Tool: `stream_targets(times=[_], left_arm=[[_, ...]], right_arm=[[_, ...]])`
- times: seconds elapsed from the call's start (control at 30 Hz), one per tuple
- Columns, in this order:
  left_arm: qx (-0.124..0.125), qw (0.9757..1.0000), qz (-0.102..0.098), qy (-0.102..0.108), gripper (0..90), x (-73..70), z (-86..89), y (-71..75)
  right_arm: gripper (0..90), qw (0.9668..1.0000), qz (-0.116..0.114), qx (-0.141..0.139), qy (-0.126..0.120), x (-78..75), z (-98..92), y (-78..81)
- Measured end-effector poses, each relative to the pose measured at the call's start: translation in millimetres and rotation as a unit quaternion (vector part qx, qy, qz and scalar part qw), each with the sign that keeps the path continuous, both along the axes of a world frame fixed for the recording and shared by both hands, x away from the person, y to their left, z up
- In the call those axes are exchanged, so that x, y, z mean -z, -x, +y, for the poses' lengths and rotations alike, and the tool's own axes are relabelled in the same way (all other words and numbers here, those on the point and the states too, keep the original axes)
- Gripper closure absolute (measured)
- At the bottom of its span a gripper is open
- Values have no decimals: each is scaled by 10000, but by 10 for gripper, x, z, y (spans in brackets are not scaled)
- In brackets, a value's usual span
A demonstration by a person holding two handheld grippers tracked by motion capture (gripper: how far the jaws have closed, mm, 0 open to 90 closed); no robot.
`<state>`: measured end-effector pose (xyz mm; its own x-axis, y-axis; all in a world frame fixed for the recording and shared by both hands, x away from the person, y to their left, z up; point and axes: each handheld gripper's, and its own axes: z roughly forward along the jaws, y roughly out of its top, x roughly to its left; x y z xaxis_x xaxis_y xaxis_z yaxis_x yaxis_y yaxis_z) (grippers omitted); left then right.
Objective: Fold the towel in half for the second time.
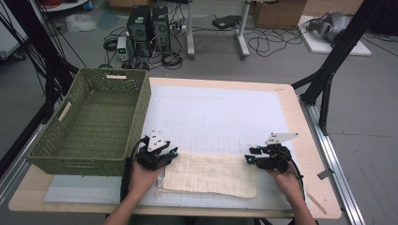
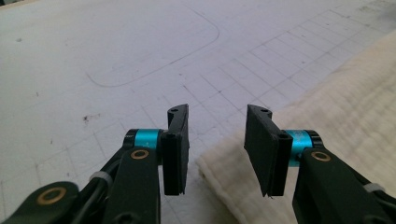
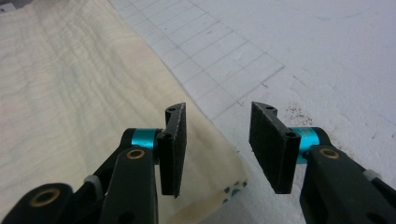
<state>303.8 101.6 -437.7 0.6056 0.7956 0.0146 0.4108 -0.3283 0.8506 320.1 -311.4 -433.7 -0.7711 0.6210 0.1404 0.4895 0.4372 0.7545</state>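
The cream, soft folded cloth (image 1: 209, 174) lies flat on the tabletop just right of the green woven basket (image 1: 94, 123), limp and light, best pinched at its end corners, where the left gripper (image 1: 172, 153) and right gripper (image 1: 248, 159) hover, jaws half open, empty.

Taking the green woven basket (image 1: 94, 123) as our landmark: its tall right wall blocks any sideways pass to our left, standing just beside the left gripper (image 1: 170, 153). Right of the basket we have the white gridded mat (image 1: 220, 115) lying bare and flat toward the far table edge. Nearer us, right of the basket's near corner, the cream cloth (image 1: 211, 173) lies low between the left gripper and the right gripper (image 1: 248, 159).
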Motion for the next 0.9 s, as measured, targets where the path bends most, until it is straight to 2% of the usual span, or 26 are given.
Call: stream_targets(times=[0.13, 0.23, 0.4, 0.53, 0.6, 0.63, 0.67, 0.77, 0.83, 0.9], left_arm=[[-185, 9996, 186, -77, 598, 39, -13, -47], [-141, 9993, 324, -96, 595, 54, -27, -56], [-4, 9976, 660, -194, 574, 107, -46, -85], [216, 9972, 692, -179, 709, 98, -38, -63], [294, 9969, 717, -102, 808, 100, -44, -49], [325, 9969, 708, -135, 842, 96, -42, -46], [316, 9969, 705, -109, 852, 93, -43, -44], [272, 9973, 680, 63, 864, 71, -55, -39], [188, 9972, 634, 337, 866, 43, -80, -48], [151, 9979, 460, 429, 866, 7, -134, -66]], right_arm=[[562, 10000, 51, -57, 64, 18, 3, -8], [549, 9999, 70, -53, 128, 28, 1, -12], [531, 9994, 262, -64, 195, 89, -30, -26], [599, 9993, 284, -122, 204, 99, -37, 7], [719, 9988, 318, -296, 246, 94, -27, 27], [793, 9985, 319, -350, 266, 91, -20, 36], [841, 9975, 429, -535, 184, 94, -23, 29], [852, 9963, 542, -623, 224, 69, -30, -11], [854, 9963, 519, -595, 326, 32, -57, -60], [854, 9970, 498, -501, 312, -10, -107, -124]])
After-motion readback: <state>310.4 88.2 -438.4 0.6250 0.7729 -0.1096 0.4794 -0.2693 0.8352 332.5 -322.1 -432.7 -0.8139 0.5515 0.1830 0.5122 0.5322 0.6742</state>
